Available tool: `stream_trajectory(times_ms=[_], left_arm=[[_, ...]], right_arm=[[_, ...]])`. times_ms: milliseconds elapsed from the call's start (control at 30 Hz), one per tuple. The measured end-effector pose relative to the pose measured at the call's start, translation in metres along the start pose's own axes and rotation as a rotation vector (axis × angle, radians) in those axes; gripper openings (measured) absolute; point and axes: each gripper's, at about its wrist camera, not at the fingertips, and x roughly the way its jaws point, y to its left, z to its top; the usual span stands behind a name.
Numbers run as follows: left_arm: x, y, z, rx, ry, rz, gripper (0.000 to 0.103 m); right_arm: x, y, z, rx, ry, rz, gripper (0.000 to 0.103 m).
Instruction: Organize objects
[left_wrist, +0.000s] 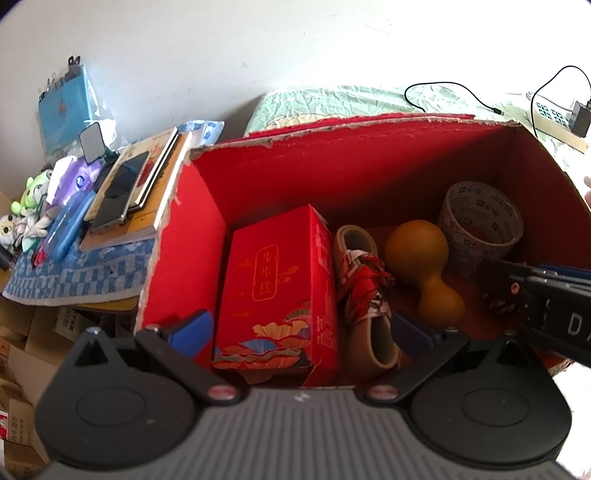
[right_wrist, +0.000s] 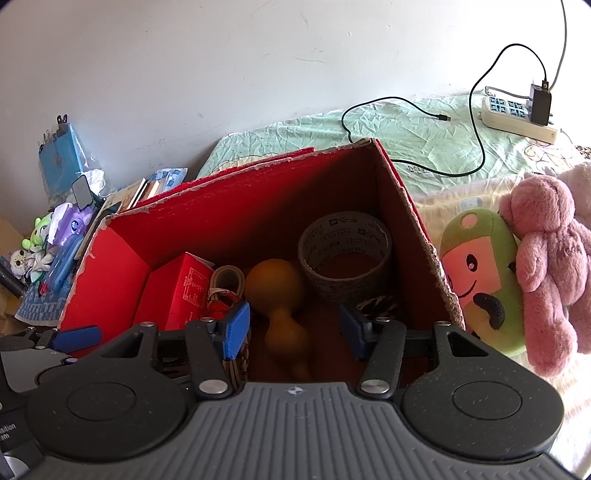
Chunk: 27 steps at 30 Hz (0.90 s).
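Only the right view shows plush toys; both tools hang released.

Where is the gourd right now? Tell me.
In both wrist views, the gourd lies on the floor of the red box, between the small shoe and the tape roll.

Left gripper: I hold it tilted downward, blue-padded fingers spread wide apart, pads pressing on nothing. From the right wrist view, one of its blue fingers shows at the lower left edge.

Right gripper: I hold it pitched downward as well, blue fingers parted, nothing clamped between the pads. From the left wrist view, its dark body enters from the right, just beside my left gripper.
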Motion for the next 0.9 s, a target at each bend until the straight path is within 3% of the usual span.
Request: stream_trajectory(times_ms=[900], left_arm=[[0.0018,0.0036,0.0052,0.007,-0.007,-0.005,0.102]], right_arm=[[-0.0048,0.0019,-0.0007,0.005,-0.012,-0.024,0.056]])
